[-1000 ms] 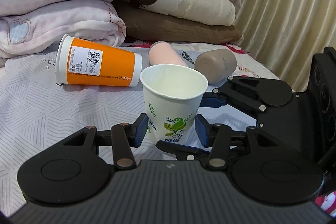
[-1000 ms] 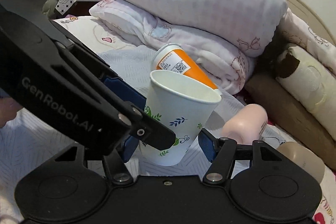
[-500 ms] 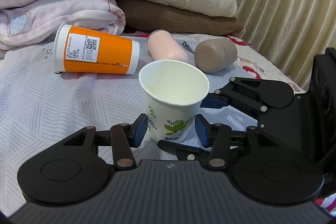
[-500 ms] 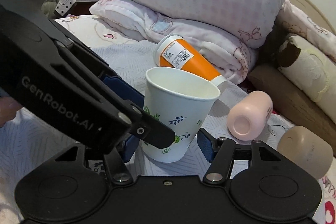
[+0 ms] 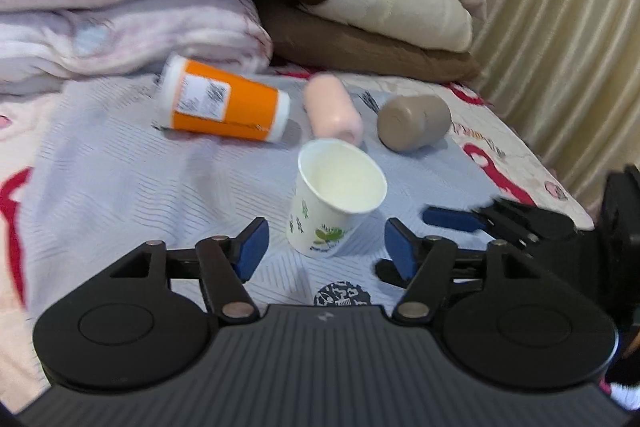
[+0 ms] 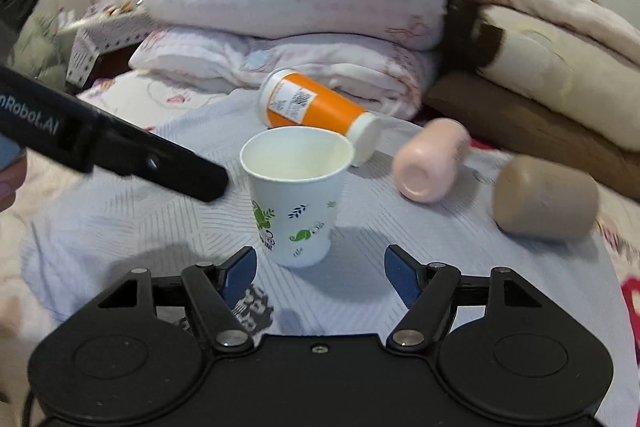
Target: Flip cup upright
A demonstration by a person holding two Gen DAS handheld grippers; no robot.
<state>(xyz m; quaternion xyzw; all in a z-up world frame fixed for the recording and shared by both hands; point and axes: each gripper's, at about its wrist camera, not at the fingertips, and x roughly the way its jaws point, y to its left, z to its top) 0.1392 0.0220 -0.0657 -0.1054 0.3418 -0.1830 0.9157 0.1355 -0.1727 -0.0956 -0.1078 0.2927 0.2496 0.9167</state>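
You can read "nRobot.AI" on your left gripper (image 6: 208, 183); both it and the right gripper (image 6: 320, 273) are spread wide, released. White paper cup (image 6: 294, 195) stands upright, nothing inside

The white paper cup (image 6: 294, 201) is seen upright on the bed (image 6: 420, 259), mouth up, just ahead of the right claw (image 6: 320, 273), whose jaws are spread apart. An orange cup (image 6: 316, 111), a pink cup (image 6: 430, 167) and a brown cup (image 6: 546, 199) are laid on their sides behind.
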